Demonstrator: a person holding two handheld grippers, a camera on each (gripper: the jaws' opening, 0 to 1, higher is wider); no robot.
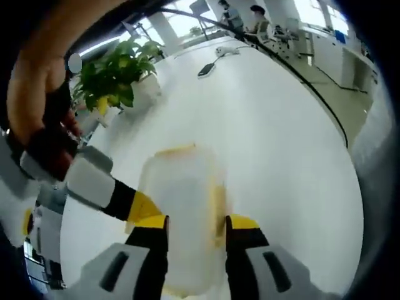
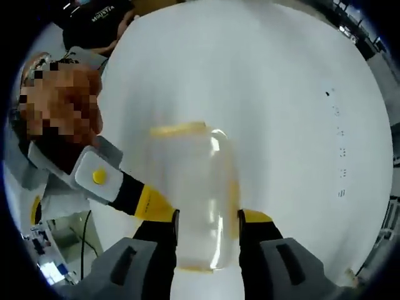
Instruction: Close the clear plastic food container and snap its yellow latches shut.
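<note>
Clear plastic food container [image 1: 181, 212] is lying on the white desk [image 1: 281, 137], and in the left gripper view we are seeing it between the two jaws of our left tool [image 1: 197, 228], which are standing apart on either side of it, close against its walls; whether they are pressing it we cannot tell. Its yellow latches [image 1: 176, 149] are showing at the far end and along one side. Another tool [image 1: 145, 206] is reaching in from the left beside the container. A potted plant [image 1: 115, 75] is standing farther back on the desk.

In the right gripper view, our right tool [image 2: 207, 228] is likewise straddling the container [image 2: 194, 194], jaws apart, with a yellow latch [image 2: 178, 129] at its far end.
</note>
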